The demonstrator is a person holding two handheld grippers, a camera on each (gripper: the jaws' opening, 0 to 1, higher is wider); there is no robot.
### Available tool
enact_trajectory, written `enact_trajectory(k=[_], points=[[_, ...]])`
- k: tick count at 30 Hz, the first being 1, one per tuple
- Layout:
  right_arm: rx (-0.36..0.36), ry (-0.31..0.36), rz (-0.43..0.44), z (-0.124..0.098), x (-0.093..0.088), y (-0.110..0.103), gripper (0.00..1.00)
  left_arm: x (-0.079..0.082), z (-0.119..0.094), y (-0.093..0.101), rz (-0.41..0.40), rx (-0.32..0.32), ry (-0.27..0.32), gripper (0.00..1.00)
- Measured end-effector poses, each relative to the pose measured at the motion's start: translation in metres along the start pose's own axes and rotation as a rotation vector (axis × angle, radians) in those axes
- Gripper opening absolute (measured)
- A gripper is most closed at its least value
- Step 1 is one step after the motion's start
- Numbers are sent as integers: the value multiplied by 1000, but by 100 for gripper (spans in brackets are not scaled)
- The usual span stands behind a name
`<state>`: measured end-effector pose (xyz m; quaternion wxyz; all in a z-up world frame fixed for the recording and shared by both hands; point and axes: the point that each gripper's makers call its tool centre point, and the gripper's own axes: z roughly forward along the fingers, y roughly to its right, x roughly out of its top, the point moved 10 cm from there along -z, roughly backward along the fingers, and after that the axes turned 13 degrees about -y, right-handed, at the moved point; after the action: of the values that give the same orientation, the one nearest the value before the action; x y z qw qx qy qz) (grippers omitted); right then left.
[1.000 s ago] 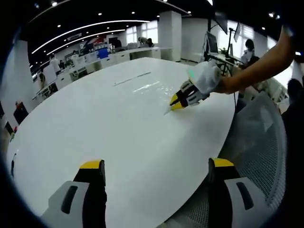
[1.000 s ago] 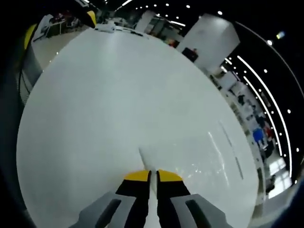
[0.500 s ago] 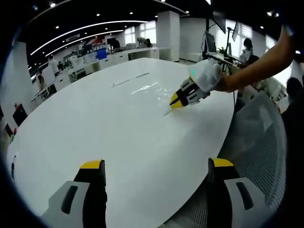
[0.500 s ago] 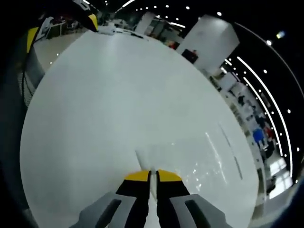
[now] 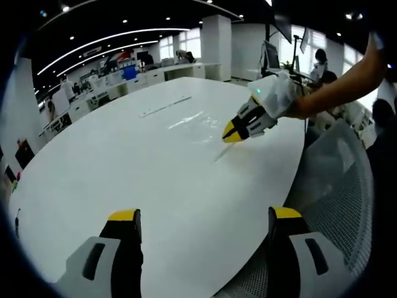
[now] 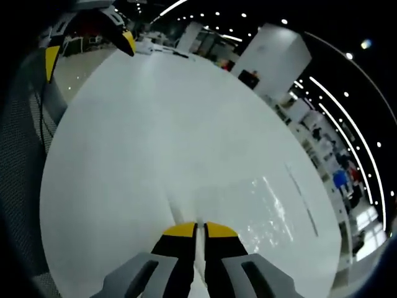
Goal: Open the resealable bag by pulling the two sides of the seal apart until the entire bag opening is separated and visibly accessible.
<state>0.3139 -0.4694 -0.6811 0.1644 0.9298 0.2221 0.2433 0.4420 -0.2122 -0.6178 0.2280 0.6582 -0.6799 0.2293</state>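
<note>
A clear resealable bag (image 5: 201,126) lies flat on the white round table (image 5: 124,161), hard to see but for its glare. My right gripper (image 5: 228,135), held by a gloved hand, is shut on the bag's near edge and holds that corner a little off the table. In the right gripper view the yellow-tipped jaws (image 6: 199,228) are pressed together on the thin film, and the rest of the bag (image 6: 260,208) spreads out ahead to the right. My left gripper (image 5: 205,217) hangs open over the table's near edge, well short of the bag, and appears again far off as the left gripper (image 6: 90,51).
A grey mesh chair (image 5: 338,186) stands against the table's edge on the right. A thin strip (image 5: 164,105) lies on the table beyond the bag. Desks, screens and people fill the office behind.
The right gripper has risen slightly with the bag's edge, lifting that corner off the table. The left gripper has stayed open in about the same place.
</note>
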Motion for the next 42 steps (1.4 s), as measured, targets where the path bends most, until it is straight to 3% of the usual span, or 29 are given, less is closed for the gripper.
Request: enact_trajectory(k=[18, 23, 29, 42], points=[[58, 69, -49, -32, 12, -21, 0, 19, 6, 12, 98, -18, 11, 81], [69, 88, -81, -43, 14, -27, 0, 27, 9, 16, 172, -17, 6, 81], [74, 109, -128, -56, 19, -35, 0, 32, 11, 19, 130, -55, 45, 80], [126, 152, -82, -73, 25, -63, 0, 42, 15, 32, 270, -54, 27, 71]])
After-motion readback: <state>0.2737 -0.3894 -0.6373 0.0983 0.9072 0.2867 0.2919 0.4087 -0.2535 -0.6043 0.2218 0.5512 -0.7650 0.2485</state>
